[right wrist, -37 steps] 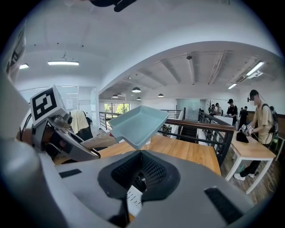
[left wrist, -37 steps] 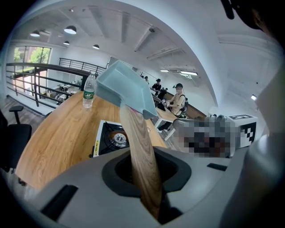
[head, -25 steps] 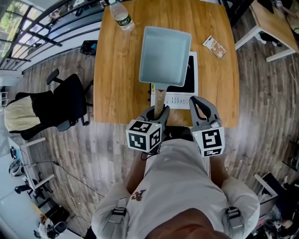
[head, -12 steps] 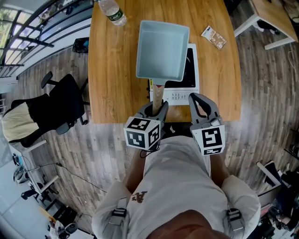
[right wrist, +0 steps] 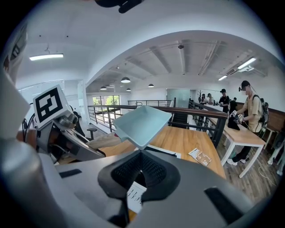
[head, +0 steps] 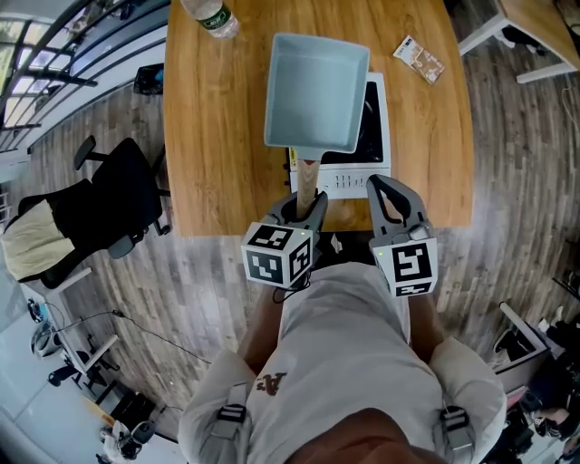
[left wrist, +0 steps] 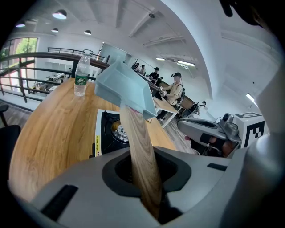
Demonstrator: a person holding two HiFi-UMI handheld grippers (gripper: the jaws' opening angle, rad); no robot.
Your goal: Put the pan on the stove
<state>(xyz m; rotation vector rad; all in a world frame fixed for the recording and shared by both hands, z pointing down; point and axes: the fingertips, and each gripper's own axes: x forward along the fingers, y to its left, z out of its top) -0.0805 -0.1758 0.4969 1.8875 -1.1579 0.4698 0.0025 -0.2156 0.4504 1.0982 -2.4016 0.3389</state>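
A light blue square pan [head: 317, 91] with a wooden handle [head: 306, 186] hangs over the table, above the left part of the black and white stove [head: 373, 168]. My left gripper [head: 304, 207] is shut on the handle, which runs up between its jaws to the pan [left wrist: 120, 87] in the left gripper view. There the burner of the stove [left wrist: 111, 129] shows below the pan. My right gripper [head: 388, 188] is beside the left one at the table's near edge, shut and holding nothing. The pan [right wrist: 142, 124] floats just ahead of it in the right gripper view.
The wooden table [head: 217, 136] also carries a water bottle [head: 208, 16] at its far left and a small booklet [head: 419, 59] at the far right. A black office chair [head: 100, 204] stands left of the table. People stand at another table [right wrist: 240, 133] in the background.
The pan has drifted slightly farther over the table with the left gripper still on its handle. The right gripper has kept its place beside it.
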